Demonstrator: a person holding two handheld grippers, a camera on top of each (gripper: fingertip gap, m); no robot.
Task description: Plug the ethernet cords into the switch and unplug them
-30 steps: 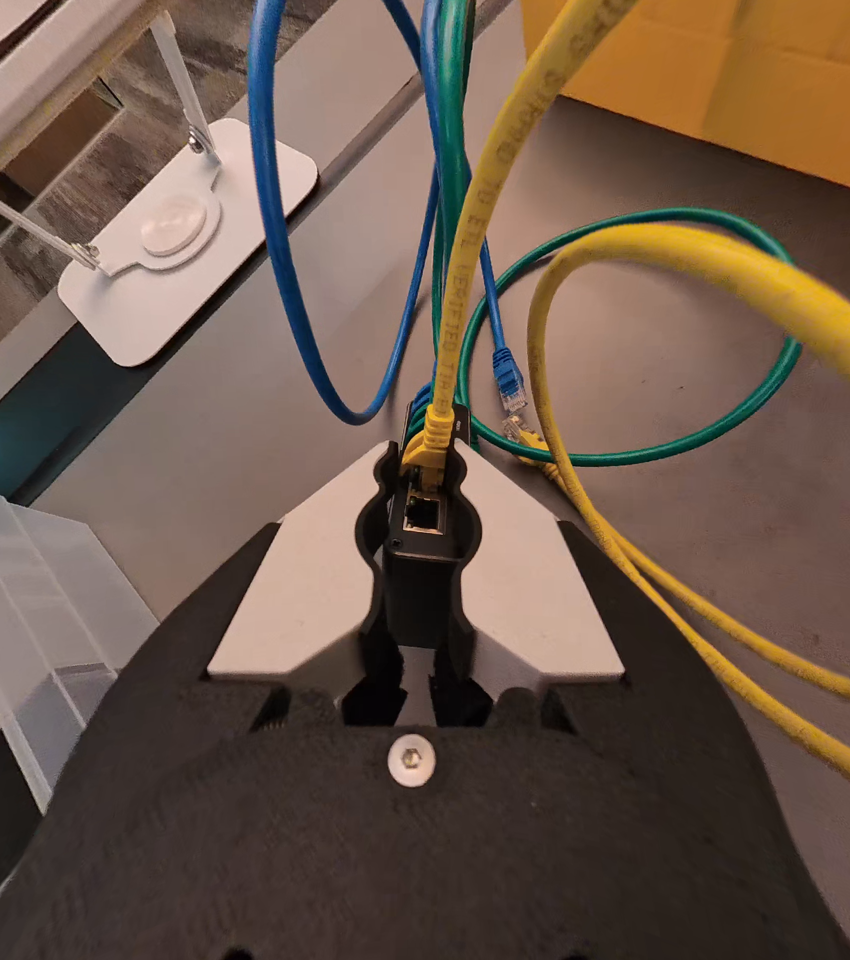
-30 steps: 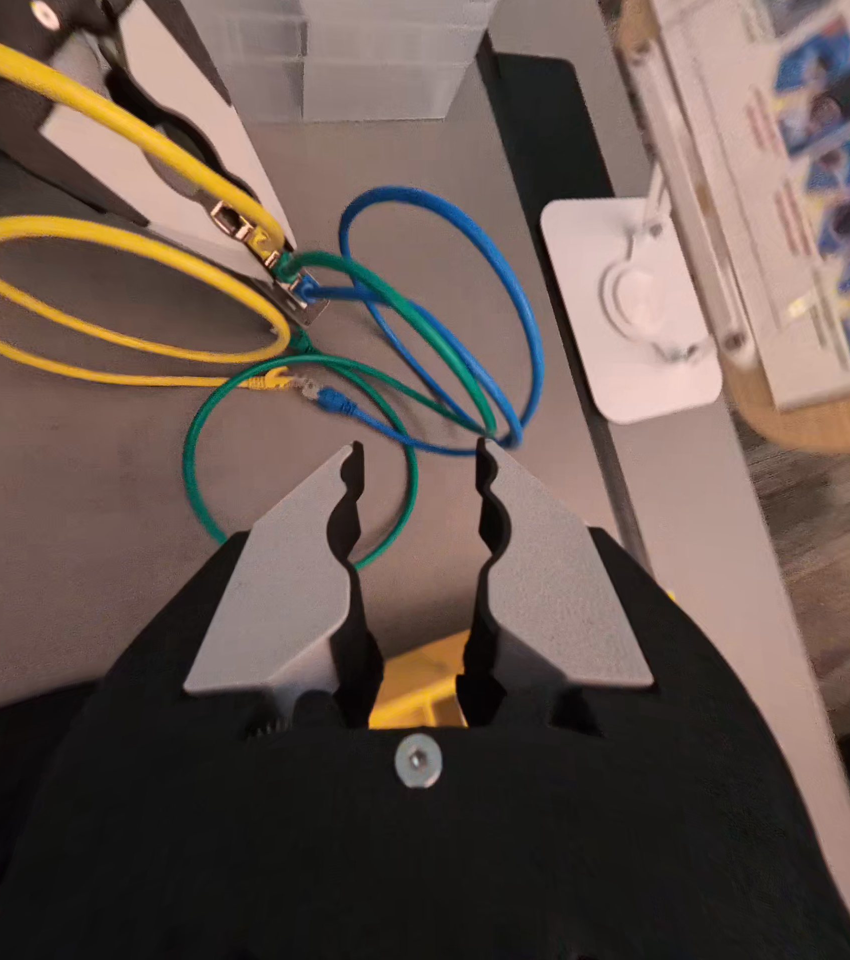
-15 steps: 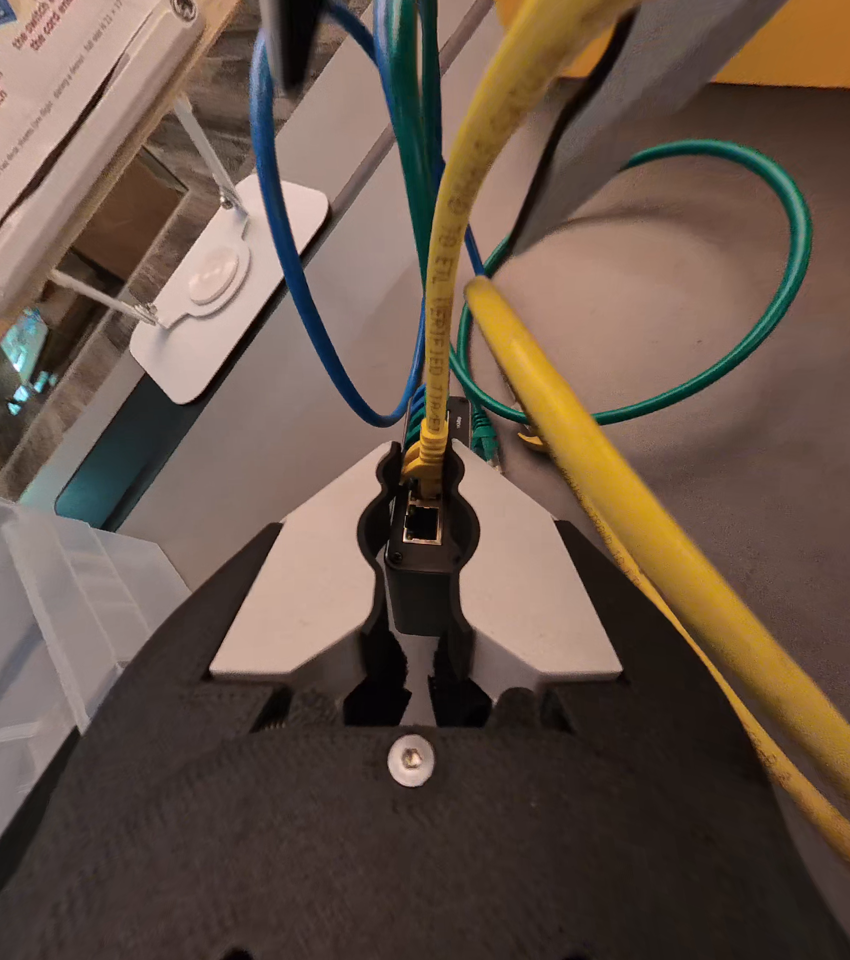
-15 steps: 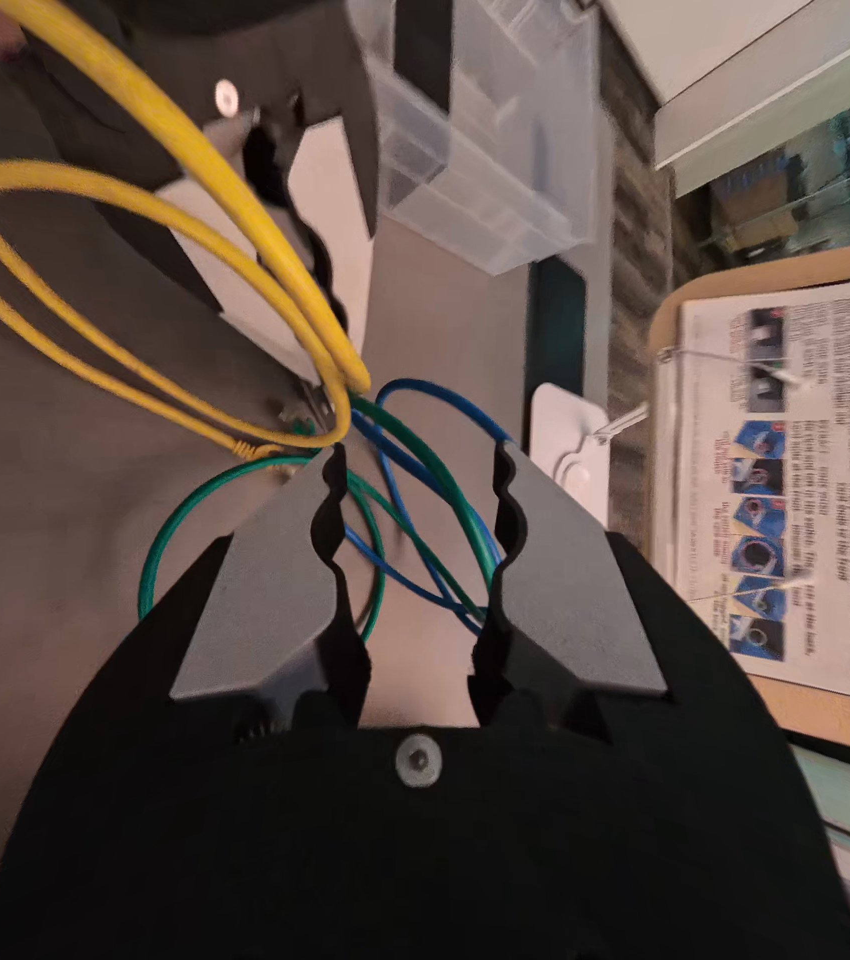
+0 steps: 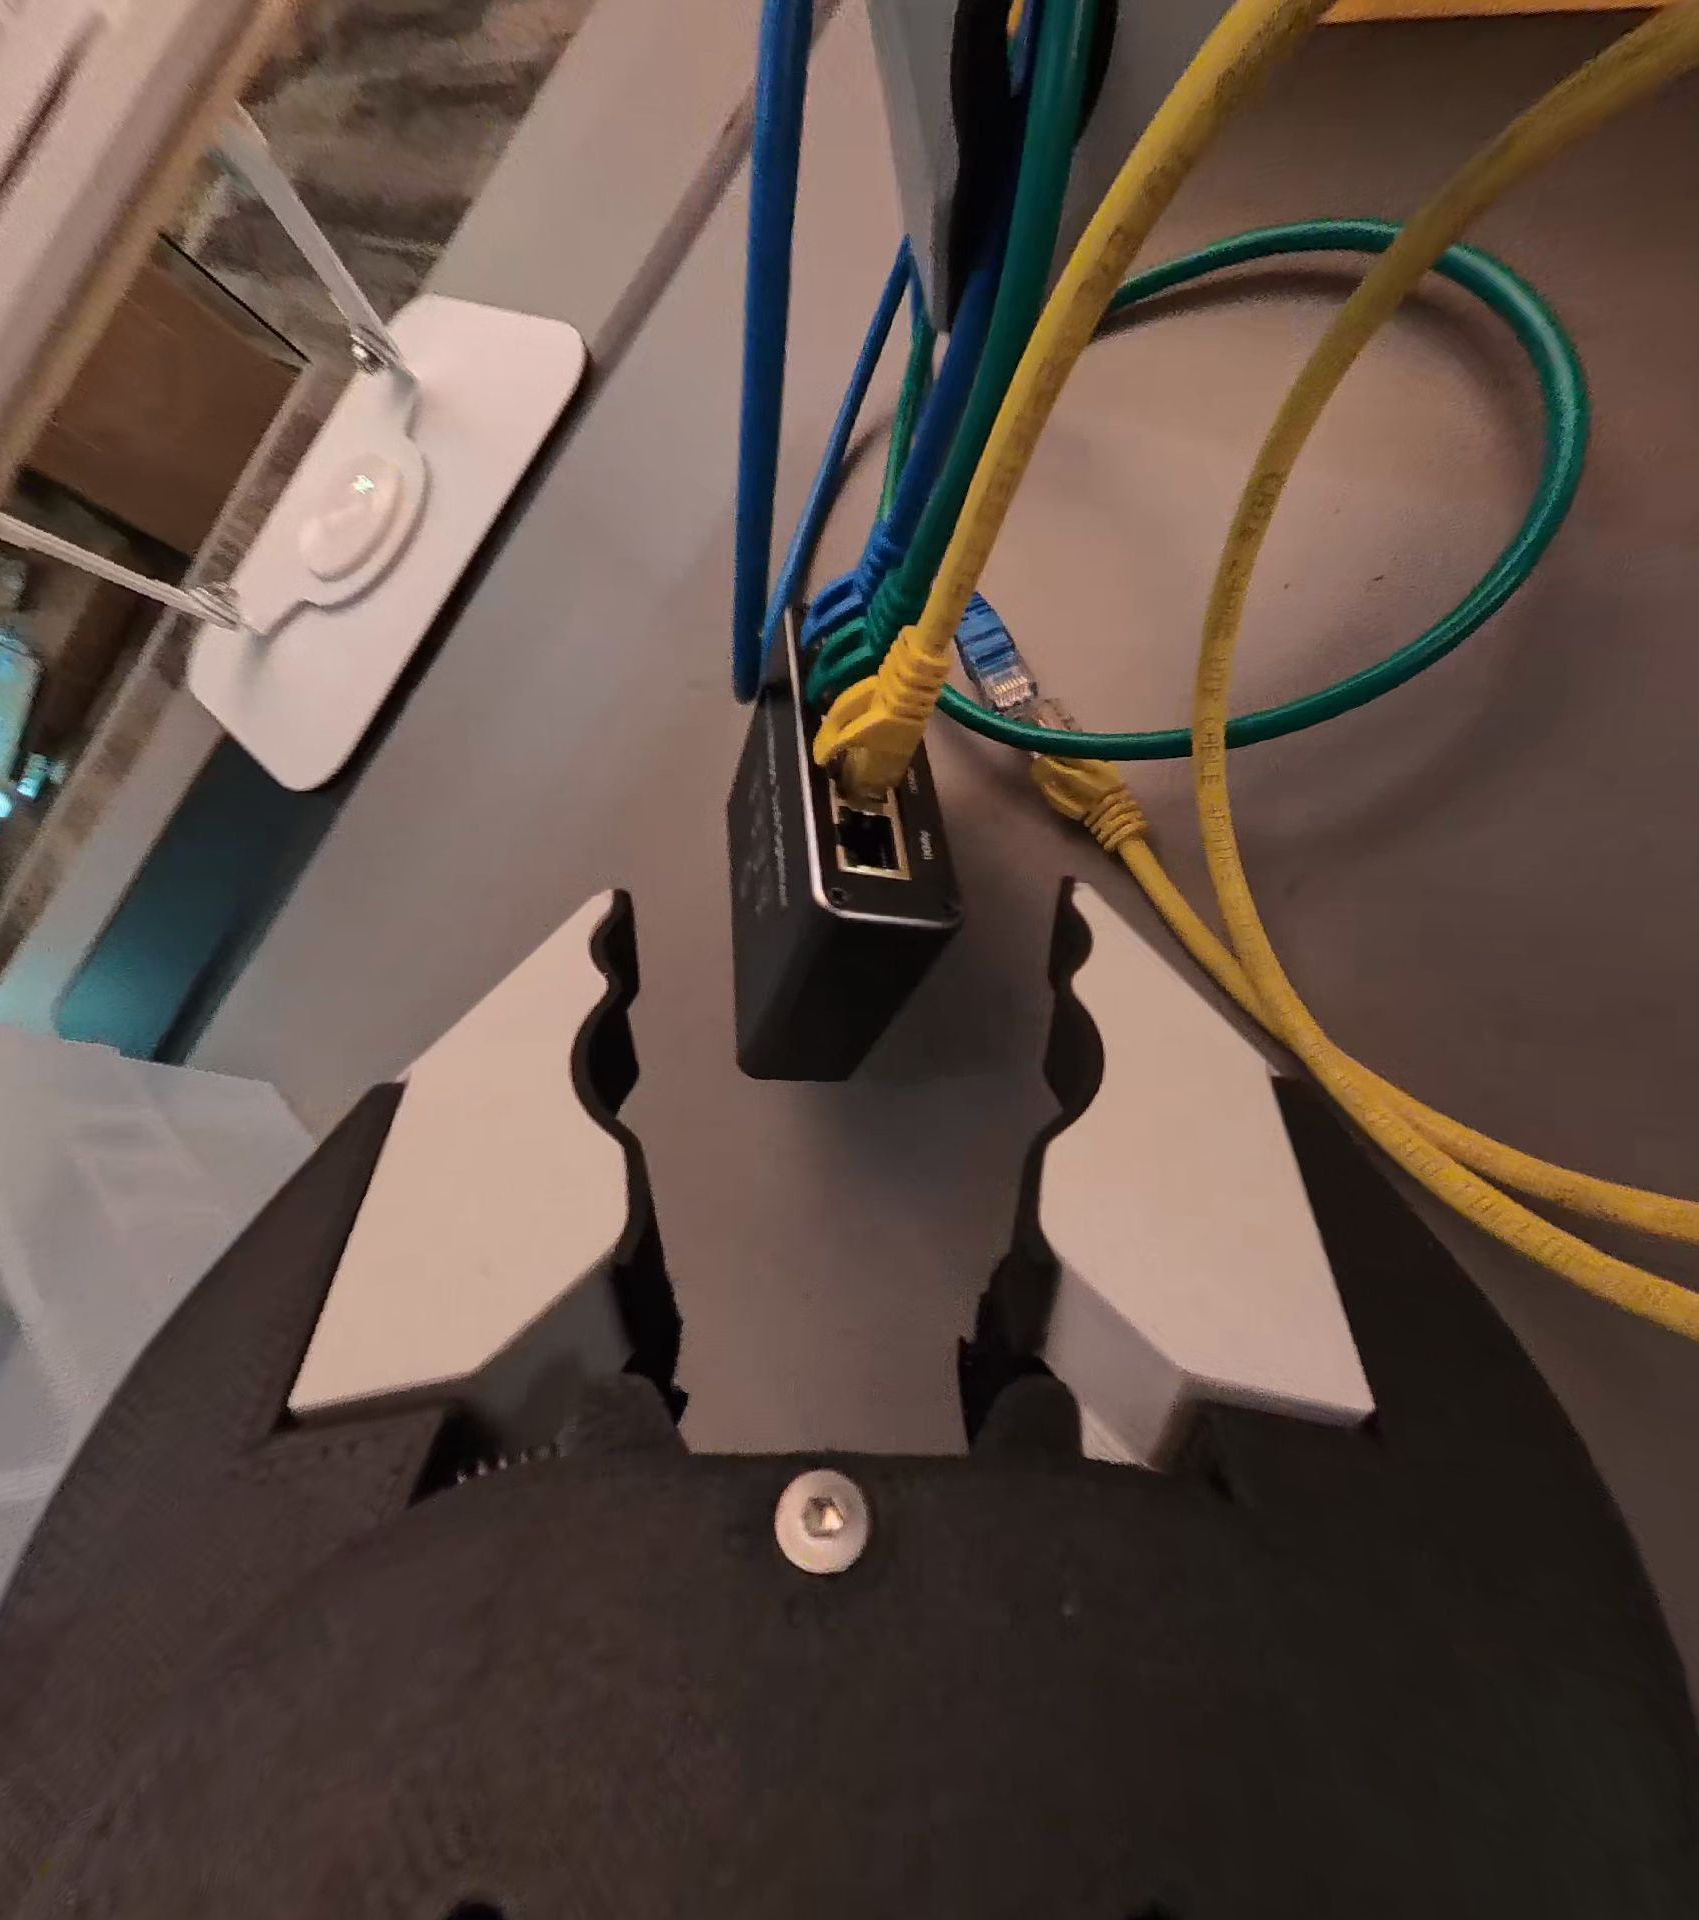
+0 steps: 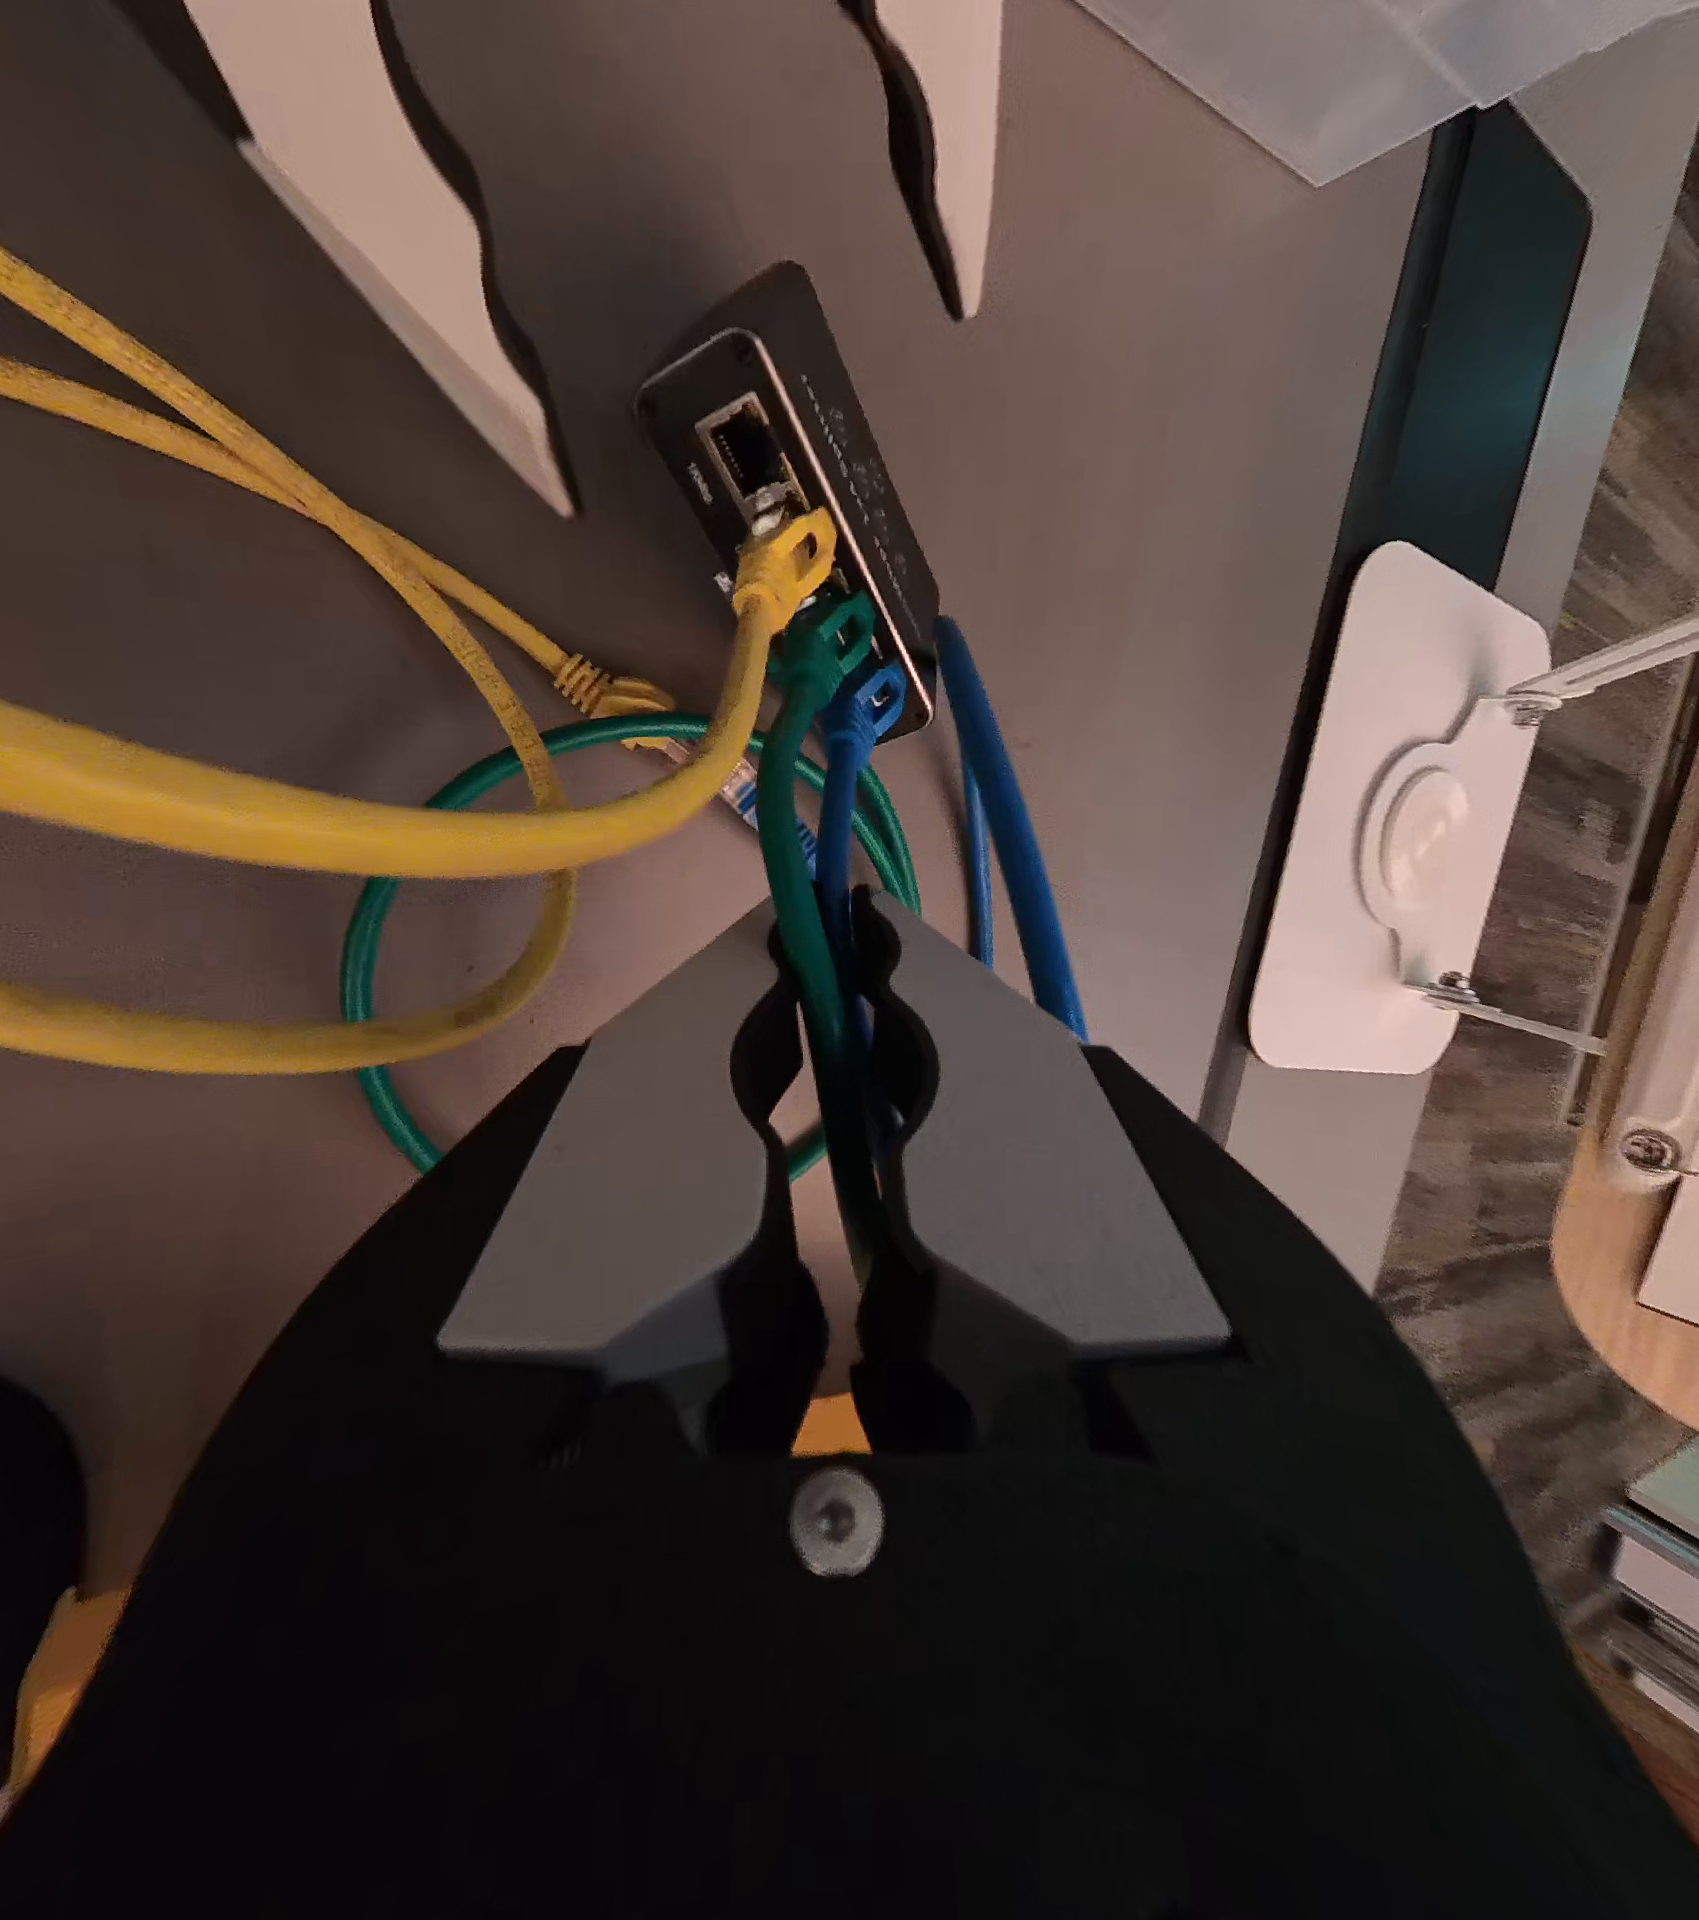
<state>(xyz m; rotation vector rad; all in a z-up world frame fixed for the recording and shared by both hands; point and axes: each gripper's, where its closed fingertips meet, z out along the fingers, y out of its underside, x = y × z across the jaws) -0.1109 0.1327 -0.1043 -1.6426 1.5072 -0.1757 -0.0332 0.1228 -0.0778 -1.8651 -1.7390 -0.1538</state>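
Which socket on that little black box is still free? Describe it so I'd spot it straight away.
Find the small black switch lying on the grey table. Its face holds a row of sockets filled by a yellow plug, a green plug and a blue plug. The free socket is the end one beside the yellow plug, showing bare metal.

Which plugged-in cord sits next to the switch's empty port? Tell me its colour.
The yellow cord: its plug sits right beside the switch's one empty port; the green cord comes next, the blue cord farthest.
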